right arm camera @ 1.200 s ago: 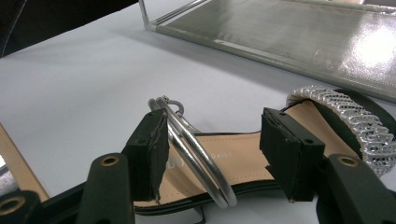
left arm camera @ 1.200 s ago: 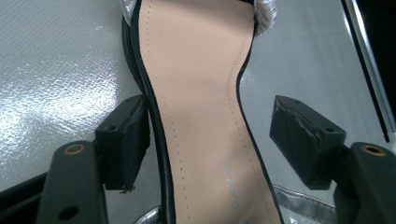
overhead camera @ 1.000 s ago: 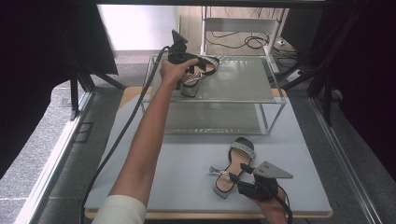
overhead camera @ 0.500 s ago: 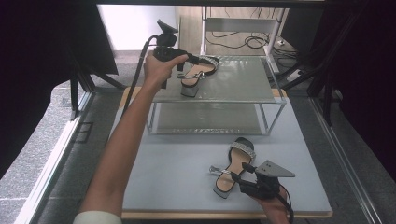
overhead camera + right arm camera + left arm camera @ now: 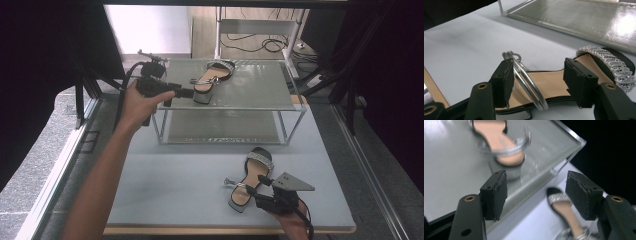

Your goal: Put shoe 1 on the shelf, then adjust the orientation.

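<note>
A silver-strapped block-heel sandal lies on the top of the glass shelf rack. My left gripper is held at the rack's left front corner, just short of that sandal's heel, open with nothing between its jaws. In the left gripper view the sandal lies ahead of the open gripper. The matching sandal lies on the table in front of the rack. My right gripper is at its heel end. It is open, and in the right gripper view the gripper straddles the ankle strap and insole.
The rack has a lower shelf near table level. The grey table top has free room left of the lower sandal. Dark curtains flank both sides. Cables lie on the floor behind the rack.
My left gripper has drawn back from the sandal on the rack toward the rack's left front corner, leaving the sandal there. My right gripper has stayed still.
</note>
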